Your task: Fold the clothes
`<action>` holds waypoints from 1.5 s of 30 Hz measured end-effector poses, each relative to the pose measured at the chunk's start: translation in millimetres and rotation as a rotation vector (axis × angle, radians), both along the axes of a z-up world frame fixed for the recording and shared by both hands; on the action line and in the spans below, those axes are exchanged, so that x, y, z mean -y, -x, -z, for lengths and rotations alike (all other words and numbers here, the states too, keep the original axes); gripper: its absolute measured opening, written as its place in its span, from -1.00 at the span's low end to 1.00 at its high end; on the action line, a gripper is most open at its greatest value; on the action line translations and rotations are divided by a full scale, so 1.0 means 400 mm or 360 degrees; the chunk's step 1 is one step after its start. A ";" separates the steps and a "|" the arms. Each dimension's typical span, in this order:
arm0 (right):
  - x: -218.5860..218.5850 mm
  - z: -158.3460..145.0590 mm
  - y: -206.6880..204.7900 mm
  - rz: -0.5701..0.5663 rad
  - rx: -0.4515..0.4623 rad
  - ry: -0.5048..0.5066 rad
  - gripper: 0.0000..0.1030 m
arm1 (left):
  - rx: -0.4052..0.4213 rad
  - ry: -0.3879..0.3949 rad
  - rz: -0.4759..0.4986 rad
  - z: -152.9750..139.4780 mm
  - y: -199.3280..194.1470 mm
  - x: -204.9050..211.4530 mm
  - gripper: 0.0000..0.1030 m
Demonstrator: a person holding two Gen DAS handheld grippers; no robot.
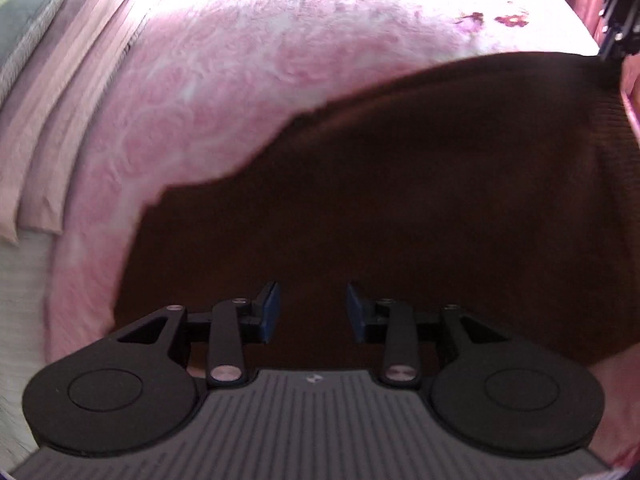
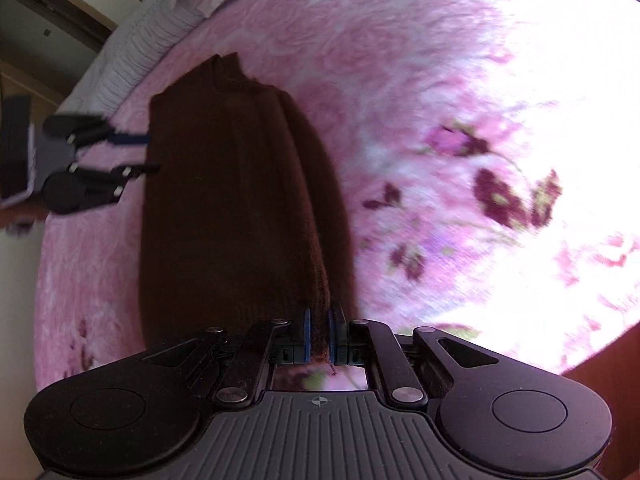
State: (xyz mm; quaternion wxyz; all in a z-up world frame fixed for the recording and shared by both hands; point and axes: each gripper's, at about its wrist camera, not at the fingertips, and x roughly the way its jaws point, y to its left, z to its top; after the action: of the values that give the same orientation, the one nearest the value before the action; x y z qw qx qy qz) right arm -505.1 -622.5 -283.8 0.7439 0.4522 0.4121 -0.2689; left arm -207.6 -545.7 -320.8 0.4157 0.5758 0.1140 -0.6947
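Observation:
A dark brown knitted sweater (image 2: 224, 200) lies on a pink flowered blanket (image 2: 400, 92), folded lengthwise, its collar at the far end. My right gripper (image 2: 318, 330) is shut on the sweater's near hem edge. My left gripper (image 1: 312, 308) is open and empty, its blue pads just above the sweater (image 1: 400, 200). In the right wrist view the left gripper (image 2: 148, 152) sits at the sweater's left edge with its fingers apart. The right gripper (image 1: 616, 28) shows at the top right of the left wrist view, at the sweater's far corner.
Folded pale pink cloth (image 1: 60, 120) and a grey pillow (image 1: 24, 28) lie along the bed's left side. The bed's white quilted edge (image 2: 132, 60) and a doorway (image 2: 60, 12) show beyond it. Dark flower prints (image 2: 508, 196) mark the blanket on the right.

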 end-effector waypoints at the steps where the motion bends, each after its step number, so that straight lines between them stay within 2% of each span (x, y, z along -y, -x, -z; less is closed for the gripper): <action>1: -0.001 0.009 0.002 0.0017 -0.0004 -0.0004 -0.88 | -0.0020 0.0006 -0.0009 0.008 0.003 -0.018 -0.38; 6: -0.011 0.040 -0.009 0.0081 -0.0046 0.0024 -0.87 | -0.0113 0.0044 -0.0049 0.018 0.010 -0.112 -0.35; 10: -0.019 0.015 0.000 0.0060 -0.0079 0.0127 -0.73 | -0.0178 0.0092 -0.0122 -0.004 0.012 -0.195 -0.25; 12: -0.023 -0.001 0.007 0.0046 -0.0094 0.0185 -0.44 | -0.0210 0.0111 -0.0164 -0.007 0.018 -0.237 -0.21; 13: -0.025 -0.009 0.010 0.0039 -0.0102 0.0214 -0.02 | -0.0218 0.0125 -0.0173 -0.003 0.026 -0.259 -0.20; 14: -0.027 -0.016 0.013 0.0032 -0.0109 0.0242 0.23 | -0.0223 0.0145 -0.0179 0.001 0.035 -0.279 -0.19; 16: -0.026 -0.025 0.016 0.0010 -0.0088 0.0278 0.23 | -0.0233 0.0191 -0.0219 0.019 0.054 -0.305 -0.19; 19: 0.003 0.009 0.004 -0.0082 0.0098 0.0235 0.23 | -0.0214 0.0286 -0.0294 0.050 0.084 -0.336 -0.19; 23: 0.029 0.076 -0.026 -0.0302 0.0145 0.0292 0.23 | -0.0179 0.0451 -0.0401 0.085 0.104 -0.352 -0.17; 27: 0.014 0.106 -0.019 -0.0495 0.0134 0.0520 0.23 | -0.0125 0.0630 -0.0432 0.105 0.123 -0.389 -0.14; 33: -0.033 0.138 0.000 -0.0673 0.0266 0.0865 0.23 | 0.0038 0.0890 -0.0401 0.125 0.151 -0.457 -0.03; 36: -0.067 0.143 0.003 -0.0806 0.0337 0.1070 0.23 | 0.0133 0.0979 -0.0411 0.131 0.174 -0.498 -0.01; 40: -0.145 0.136 0.048 -0.0972 0.0373 0.1326 0.23 | 0.0274 0.1051 -0.0408 0.135 0.242 -0.577 0.08; 45: -0.253 0.127 0.137 -0.1218 0.0277 0.1610 0.23 | 0.0493 0.1029 -0.0258 0.140 0.352 -0.663 0.30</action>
State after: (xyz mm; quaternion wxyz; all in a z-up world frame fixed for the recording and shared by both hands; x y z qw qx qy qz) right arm -559.8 -521.4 -334.5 0.9394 -0.1137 0.3047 -0.1079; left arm -348.3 -280.5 -376.9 0.6422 0.5021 -0.1306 -0.5642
